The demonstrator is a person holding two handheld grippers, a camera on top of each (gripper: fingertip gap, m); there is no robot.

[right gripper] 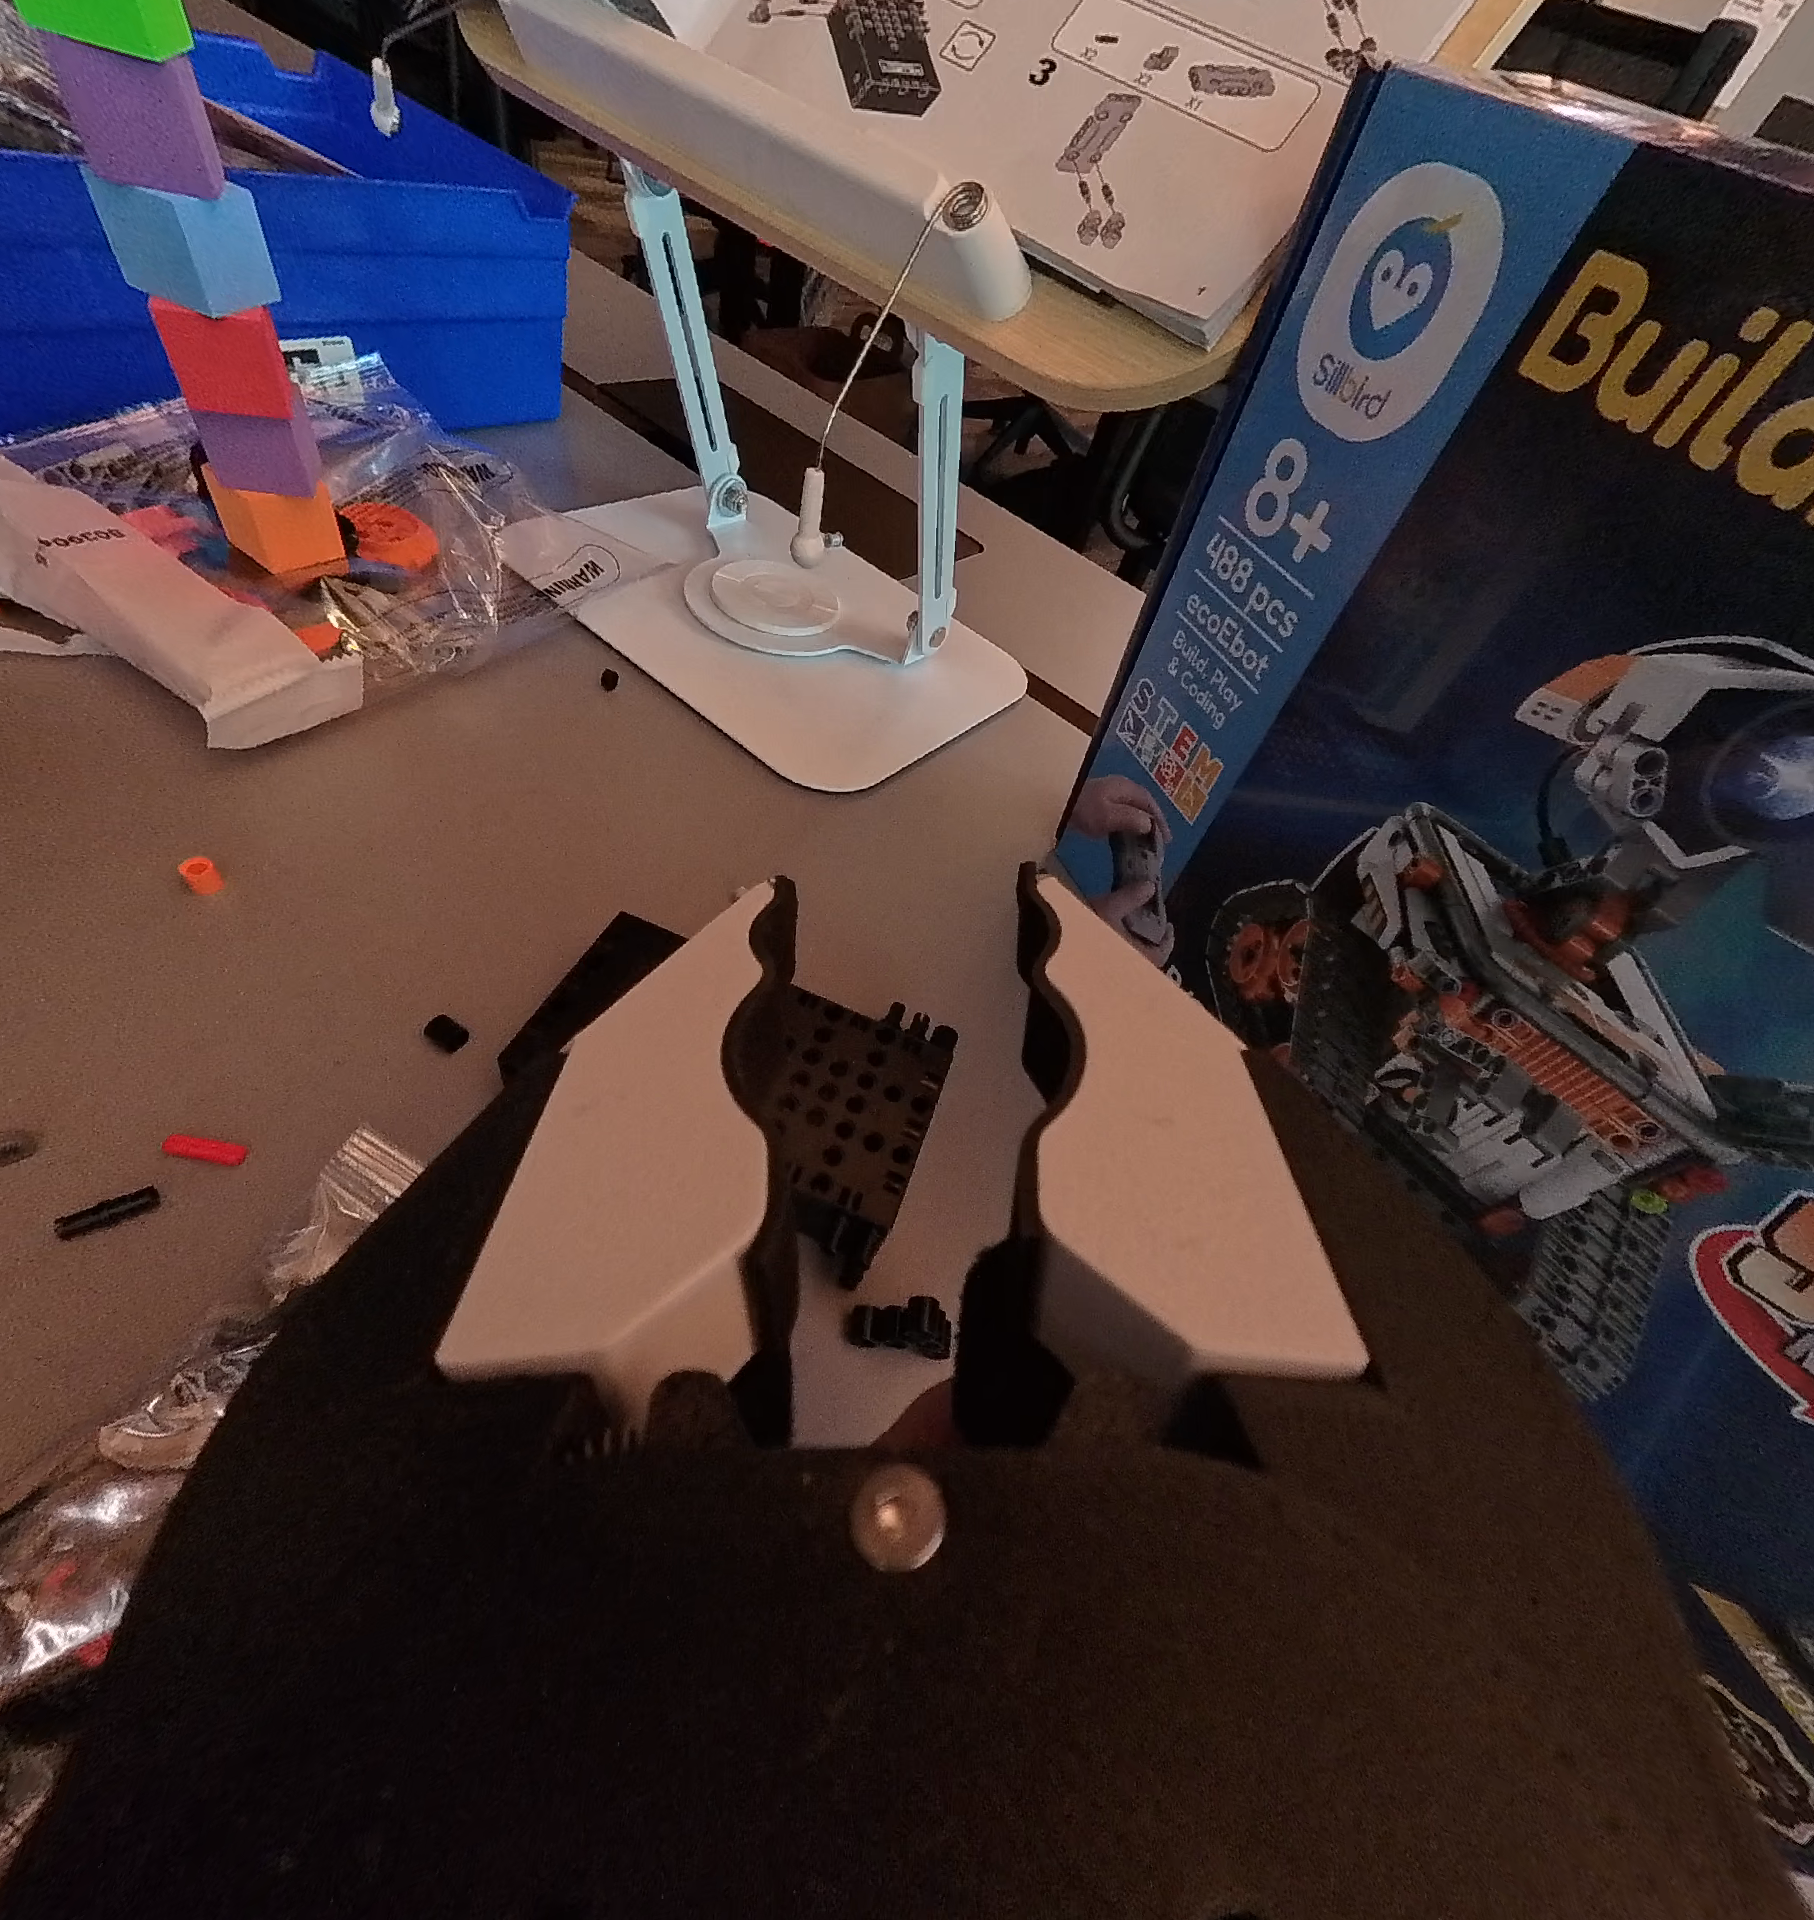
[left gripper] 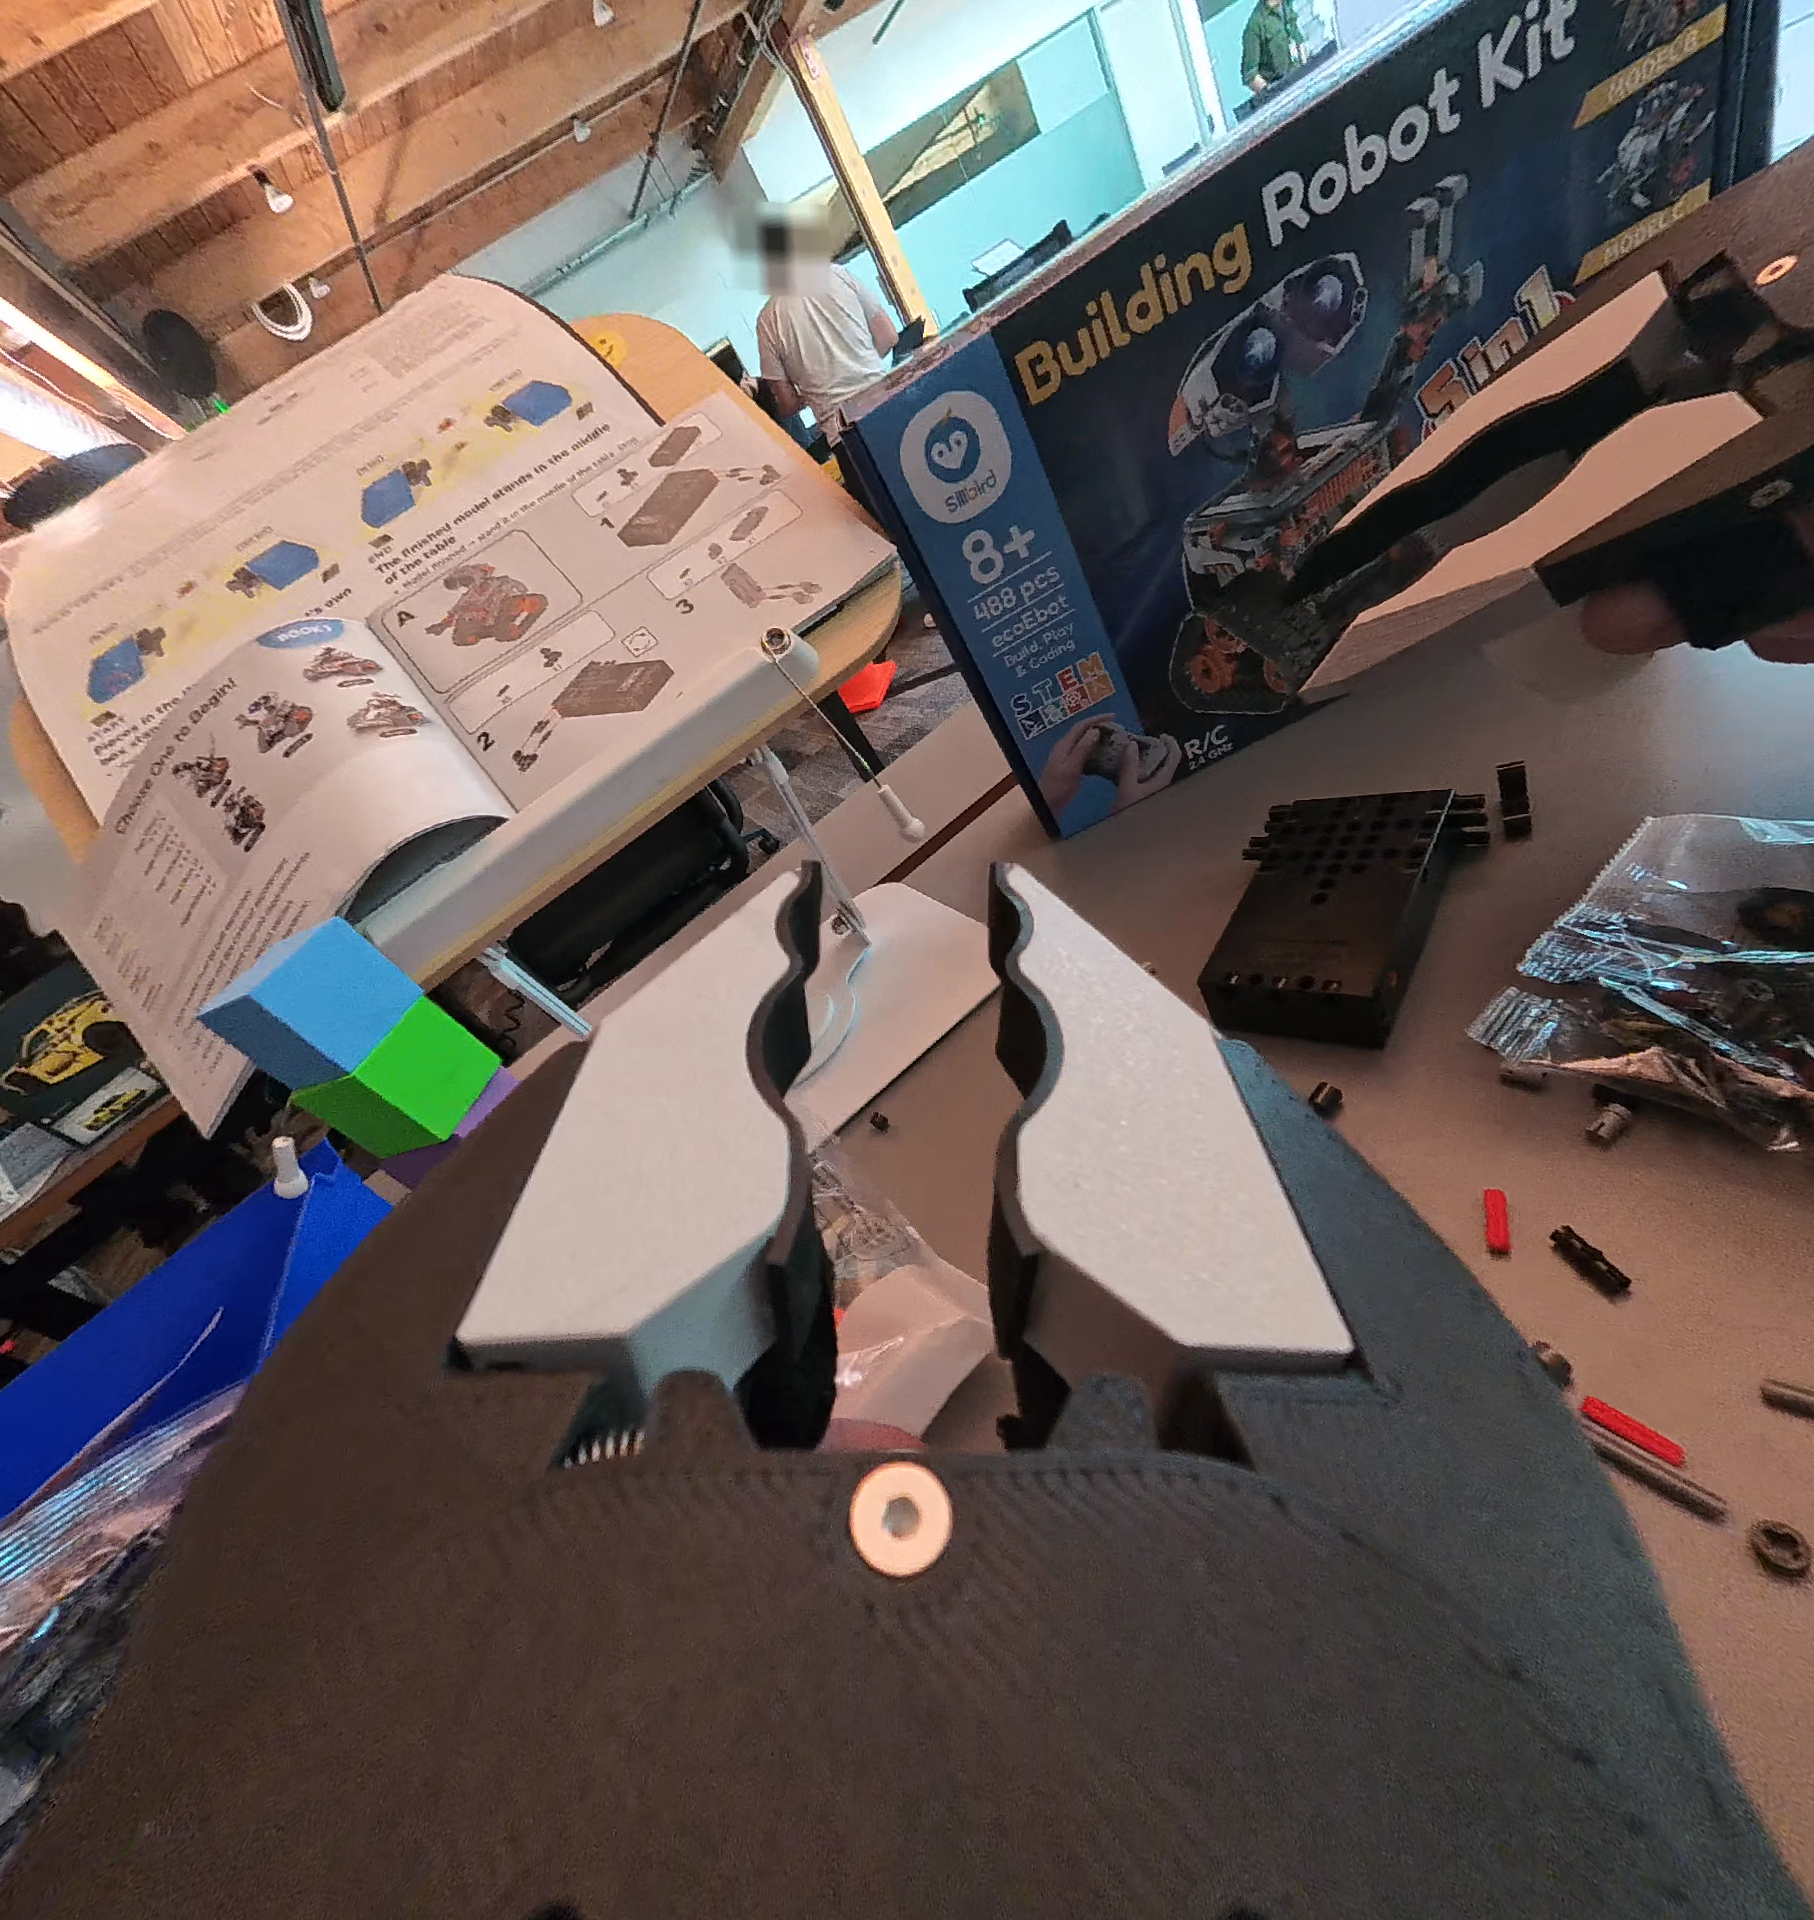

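Overhead, open empty right tongs (right gripper: 903,904) hover above black perforated block (right gripper: 861,1101).

- A big toy box (right gripper: 1505,727) stands up on the right side of the grey table (right gripper: 363,987). It is dark blue with a robot picture on it.
- A black block with holes (left gripper: 1329,925) lies flat on the table, near the box.
- A white book stand (right gripper: 830,644) sits far back. An open booklet (left gripper: 415,540) rests on it.
- A tower of coloured blocks (right gripper: 228,343) rises on the left, tilting a little.
- A blue bin (right gripper: 415,270) sits behind the tower.
- Clear bags of small parts (right gripper: 259,582) lie at the tower's foot.
- Little red and black sticks (right gripper: 155,1184) are scattered on the table.
- One orange ring (right gripper: 201,875) lies alone.
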